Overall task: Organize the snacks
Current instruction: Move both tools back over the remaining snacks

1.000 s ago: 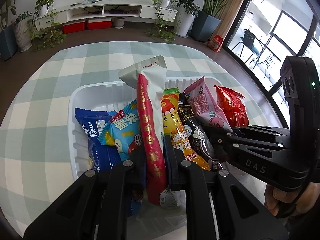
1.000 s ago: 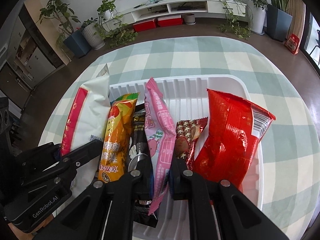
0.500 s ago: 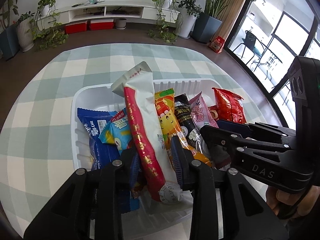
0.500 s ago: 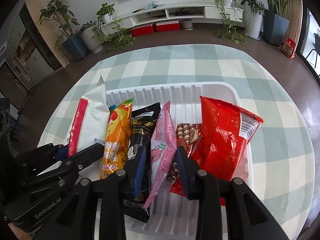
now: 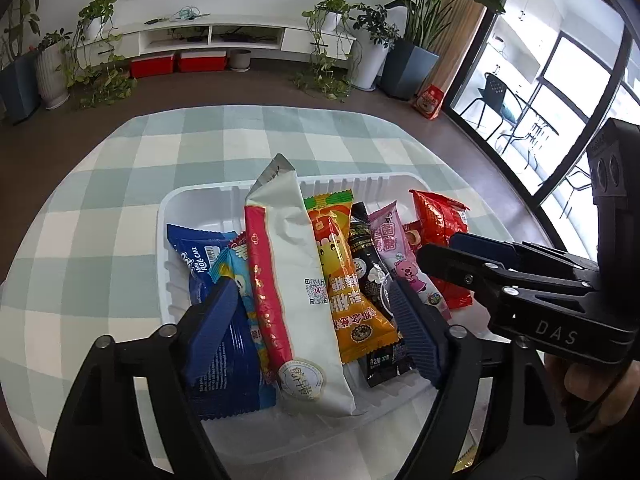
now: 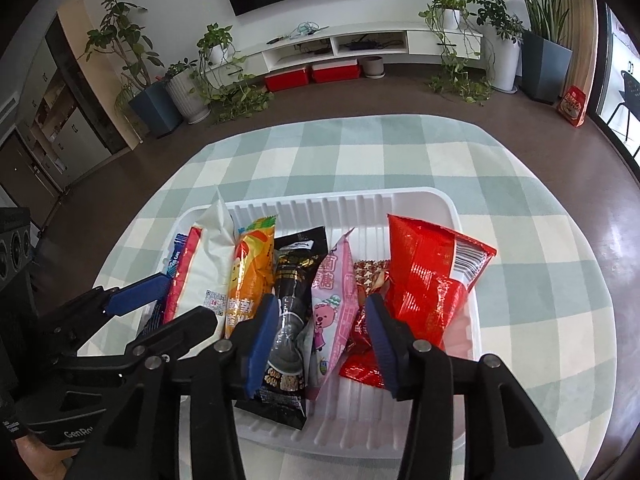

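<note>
White tray [image 5: 192,200] on a checked cloth [image 5: 120,184], long side running left to right. Snack packs lie in it side by side, nearly all with the long axis running from the near rim toward the far rim.

Left to right, left wrist view: blue pack [image 5: 216,336] at the left end, near end under the left pad; light blue pack [image 5: 236,276] overlapping it; white pack [image 5: 296,292] with a red stripe, longest of the lot, far tip raised above the far rim and leaning slightly left, near end at the near rim; orange pack [image 5: 340,272]; black pack [image 5: 372,280]; pink pack [image 5: 396,256]; red bag [image 5: 440,220] at the right end, partly hidden behind the right gripper.

Right wrist view: red bag [image 6: 428,280] stands tilted, its top toward the far right corner. A small brown-and-white patterned pack [image 6: 370,276] is tucked between pink and red, mostly covered.

Left gripper [image 5: 316,320]: jaws have just been opening, now wide apart. White and orange packs lie between the pads; pads do not press them. Nothing held.

Right gripper [image 6: 320,336]: jaws have just been opening, now apart. Black pack [image 6: 292,304] and pink pack [image 6: 336,300] lie between the pads, loose. Whether the left pad grazes the black pack, cannot tell.

Both grippers point down over the tray's near side.
</note>
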